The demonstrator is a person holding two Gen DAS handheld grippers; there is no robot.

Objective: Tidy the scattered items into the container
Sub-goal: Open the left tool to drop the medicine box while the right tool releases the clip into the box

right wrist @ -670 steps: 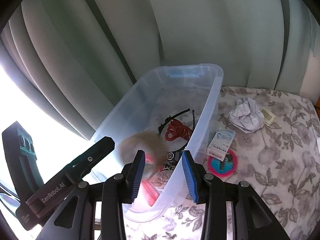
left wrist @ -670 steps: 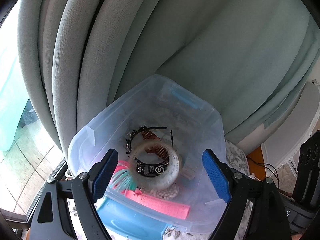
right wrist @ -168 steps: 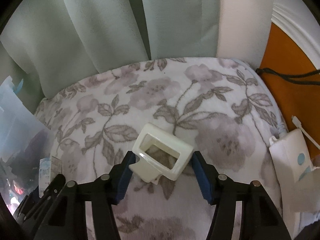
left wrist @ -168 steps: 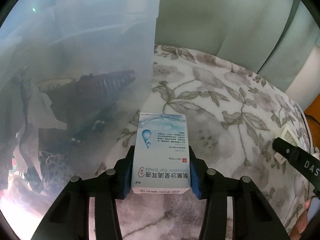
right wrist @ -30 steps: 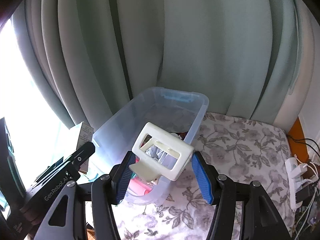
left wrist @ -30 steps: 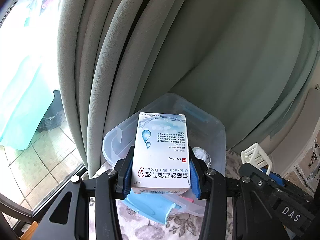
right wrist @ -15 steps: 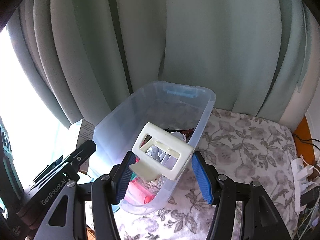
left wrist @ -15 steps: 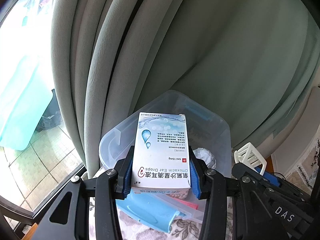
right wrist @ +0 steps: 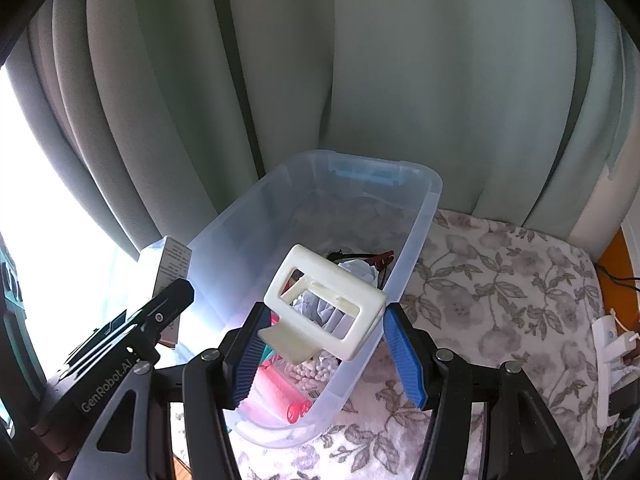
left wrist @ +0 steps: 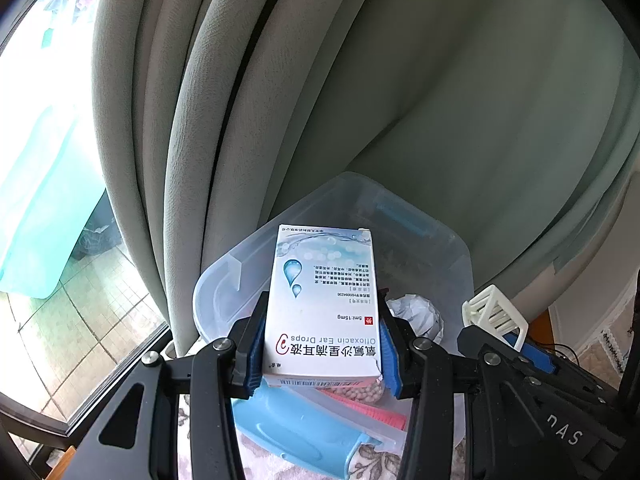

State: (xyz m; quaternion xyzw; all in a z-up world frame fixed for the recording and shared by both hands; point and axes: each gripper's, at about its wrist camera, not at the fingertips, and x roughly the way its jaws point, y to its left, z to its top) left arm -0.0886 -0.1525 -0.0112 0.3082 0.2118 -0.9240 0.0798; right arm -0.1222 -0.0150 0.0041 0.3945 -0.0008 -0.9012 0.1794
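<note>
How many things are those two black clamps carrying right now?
2. A white and blue ear-drops carton sits in the left gripper; a cream plastic frame sits in the right gripper, both above the clear plastic bin.

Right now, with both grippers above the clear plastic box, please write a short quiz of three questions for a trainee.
1. True or false: the left gripper holds a white and blue ear-drops carton.
2. What does the right gripper hold? A) a cream plastic frame-shaped clip B) a pink roller C) crumpled paper
3. Fill in: both items hang above the clear plastic ____.

Key: 1 true; 2 A; 3 box.
</note>
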